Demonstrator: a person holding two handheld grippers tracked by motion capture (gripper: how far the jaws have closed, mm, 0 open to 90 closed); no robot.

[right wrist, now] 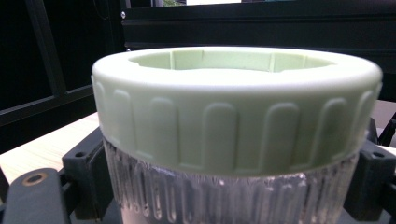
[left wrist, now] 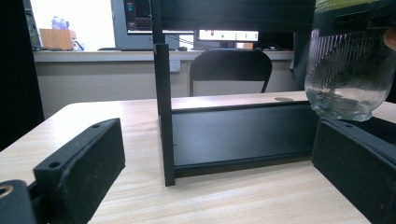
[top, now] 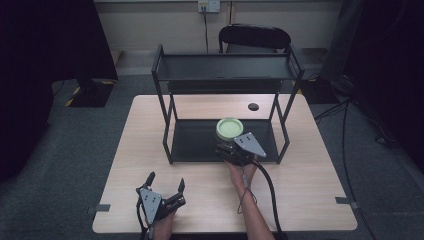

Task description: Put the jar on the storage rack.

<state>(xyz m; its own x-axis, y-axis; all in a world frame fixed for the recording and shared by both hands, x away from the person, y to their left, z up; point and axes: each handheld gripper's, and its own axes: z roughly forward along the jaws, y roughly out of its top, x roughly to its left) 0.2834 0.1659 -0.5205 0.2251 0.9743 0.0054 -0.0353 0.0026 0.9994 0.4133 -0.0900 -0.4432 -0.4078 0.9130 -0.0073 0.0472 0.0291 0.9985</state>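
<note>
A ribbed clear glass jar with a pale green lid hangs just above the lower shelf of a black two-tier rack. My right gripper is shut on the jar's glass body just under the lid, one jaw on each side. The left gripper view catches the jar's rounded bottom clear of the shelf. My left gripper rests low over the table's front left, jaws wide apart and open with nothing between them.
The rack stands on a light wooden table. A small black round disc lies on the table behind the rack. A black chair stands beyond the table's far edge.
</note>
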